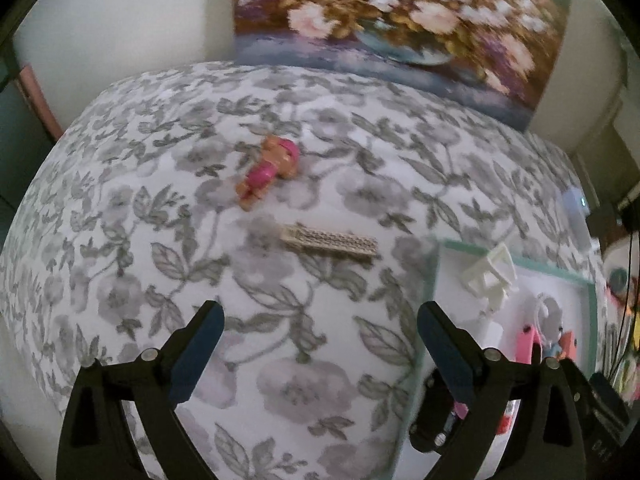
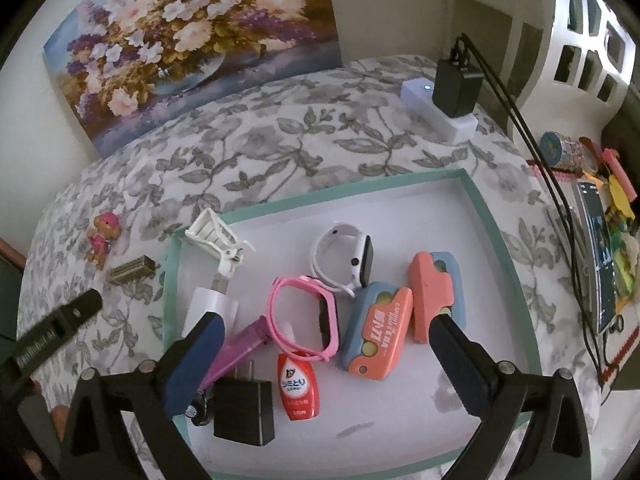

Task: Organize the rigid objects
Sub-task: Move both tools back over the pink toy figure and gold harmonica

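A pink toy figure [image 1: 269, 171] and a small beige comb-like piece [image 1: 330, 240] lie on the floral cloth; both also show in the right wrist view, the figure [image 2: 103, 237] and the piece [image 2: 130, 269] left of the tray. My left gripper [image 1: 318, 324] is open and empty, just short of the beige piece. My right gripper [image 2: 324, 332] is open and empty above the teal-rimmed white tray [image 2: 492, 216], which holds a pink watch [image 2: 304, 316], a white watch [image 2: 344, 258], two orange-blue cases [image 2: 380, 332], a red bottle [image 2: 297, 388], a black plug [image 2: 244, 410] and a white clip [image 2: 216, 236].
A flower painting [image 2: 192, 40] leans on the wall behind. A white power strip with a black adapter [image 2: 456, 88] and its cables sit at the back right. A cluttered shelf with a phone [image 2: 600, 240] is at the right edge. The tray's corner [image 1: 436, 272] is right of my left gripper.
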### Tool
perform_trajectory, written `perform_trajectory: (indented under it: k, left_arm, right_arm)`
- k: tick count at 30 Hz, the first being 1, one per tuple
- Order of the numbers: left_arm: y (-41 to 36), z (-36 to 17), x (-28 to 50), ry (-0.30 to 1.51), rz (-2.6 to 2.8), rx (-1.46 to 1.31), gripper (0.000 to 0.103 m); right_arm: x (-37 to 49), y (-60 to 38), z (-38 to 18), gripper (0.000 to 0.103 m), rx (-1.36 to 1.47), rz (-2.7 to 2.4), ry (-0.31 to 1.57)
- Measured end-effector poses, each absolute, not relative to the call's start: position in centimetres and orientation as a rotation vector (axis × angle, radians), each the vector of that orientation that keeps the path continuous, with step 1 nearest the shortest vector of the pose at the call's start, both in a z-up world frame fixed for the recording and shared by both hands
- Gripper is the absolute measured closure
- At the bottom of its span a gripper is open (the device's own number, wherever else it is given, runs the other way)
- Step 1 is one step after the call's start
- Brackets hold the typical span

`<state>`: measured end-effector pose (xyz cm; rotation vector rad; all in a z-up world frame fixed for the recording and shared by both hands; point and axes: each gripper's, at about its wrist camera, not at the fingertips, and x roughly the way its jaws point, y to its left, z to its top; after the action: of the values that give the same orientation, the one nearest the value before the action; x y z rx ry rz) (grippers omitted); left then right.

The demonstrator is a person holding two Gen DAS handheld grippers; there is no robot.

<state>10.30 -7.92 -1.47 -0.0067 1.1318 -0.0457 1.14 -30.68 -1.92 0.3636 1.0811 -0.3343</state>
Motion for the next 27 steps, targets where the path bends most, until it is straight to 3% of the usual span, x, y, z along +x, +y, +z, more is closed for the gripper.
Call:
perform_trajectory:
  k: [14, 27]
  left_arm:
    - [1.3, -0.6, 14.9, 1.125, -0.002, -0.113, 0.005]
    - [8.3, -2.9, 19.6, 1.146, 0.024, -0.113, 0.005]
  right_arm:
    - [7.2, -21.9, 2.5, 0.000, 0.362, -0.081, 0.948]
    - [14.8, -14.1, -5.3, 0.000, 0.331, -0.019, 1.132]
